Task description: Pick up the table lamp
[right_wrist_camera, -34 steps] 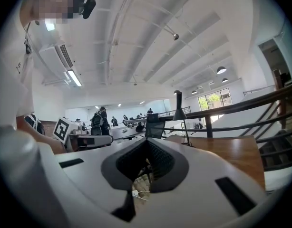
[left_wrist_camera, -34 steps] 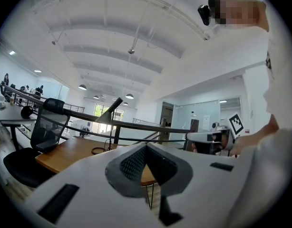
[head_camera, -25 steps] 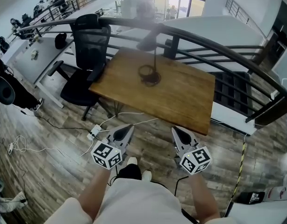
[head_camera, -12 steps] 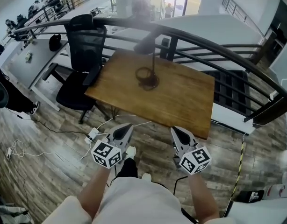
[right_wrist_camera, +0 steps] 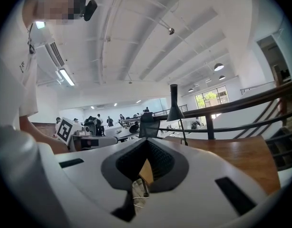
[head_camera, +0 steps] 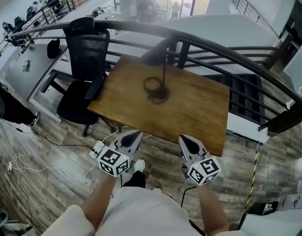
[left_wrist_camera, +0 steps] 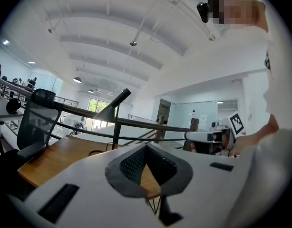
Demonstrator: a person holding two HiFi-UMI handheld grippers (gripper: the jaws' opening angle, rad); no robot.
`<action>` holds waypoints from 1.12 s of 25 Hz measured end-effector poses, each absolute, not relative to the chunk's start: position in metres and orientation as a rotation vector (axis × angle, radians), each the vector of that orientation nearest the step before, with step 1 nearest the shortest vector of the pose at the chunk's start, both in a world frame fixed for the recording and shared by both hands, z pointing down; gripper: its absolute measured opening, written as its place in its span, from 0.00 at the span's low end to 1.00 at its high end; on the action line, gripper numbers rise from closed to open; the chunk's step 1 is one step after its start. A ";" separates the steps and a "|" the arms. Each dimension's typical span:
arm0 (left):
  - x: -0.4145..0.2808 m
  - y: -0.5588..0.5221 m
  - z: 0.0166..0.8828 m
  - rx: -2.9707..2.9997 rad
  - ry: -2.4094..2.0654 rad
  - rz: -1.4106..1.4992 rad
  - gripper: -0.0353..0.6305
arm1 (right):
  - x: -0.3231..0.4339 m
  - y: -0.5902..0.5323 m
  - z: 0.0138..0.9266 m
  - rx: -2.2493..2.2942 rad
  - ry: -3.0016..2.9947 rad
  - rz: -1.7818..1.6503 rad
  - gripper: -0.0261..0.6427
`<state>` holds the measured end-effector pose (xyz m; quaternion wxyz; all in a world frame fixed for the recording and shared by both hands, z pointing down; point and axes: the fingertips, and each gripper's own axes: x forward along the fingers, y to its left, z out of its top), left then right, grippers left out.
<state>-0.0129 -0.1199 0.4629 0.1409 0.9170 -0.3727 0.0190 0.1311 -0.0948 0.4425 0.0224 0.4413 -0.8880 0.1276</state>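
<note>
The black table lamp [head_camera: 163,77] stands at the far middle of the wooden table [head_camera: 200,107], its shade [head_camera: 155,57] tilted left and a coil of dark cable [head_camera: 151,85] by its base. My left gripper [head_camera: 133,137] and right gripper [head_camera: 186,140] hover side by side before the table's near edge, well short of the lamp, both shut and holding nothing. In the left gripper view the lamp [left_wrist_camera: 113,112] rises beyond the left gripper [left_wrist_camera: 146,146]. In the right gripper view the lamp [right_wrist_camera: 175,109] stands past the right gripper [right_wrist_camera: 147,140].
A black office chair [head_camera: 84,58] stands at the table's left side. A dark curved railing [head_camera: 215,48] runs right behind the table. Cables and a power strip [head_camera: 98,148] lie on the wooden floor at my left.
The table and lamp have drawn a little nearer in the head view as I step forward. Both grippers keep their pose, side by side and shut.
</note>
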 end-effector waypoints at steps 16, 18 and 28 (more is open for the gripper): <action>-0.031 -0.239 0.463 2.693 -0.934 0.067 0.06 | 0.087 -0.208 0.435 1.450 -2.731 0.389 0.06; -0.032 -0.251 0.463 2.709 -0.910 0.057 0.06 | 0.083 -0.217 0.437 1.466 -2.719 0.380 0.06; -0.045 -0.290 0.463 2.733 -0.853 0.030 0.06 | 0.071 -0.261 0.442 1.529 -2.620 0.325 0.06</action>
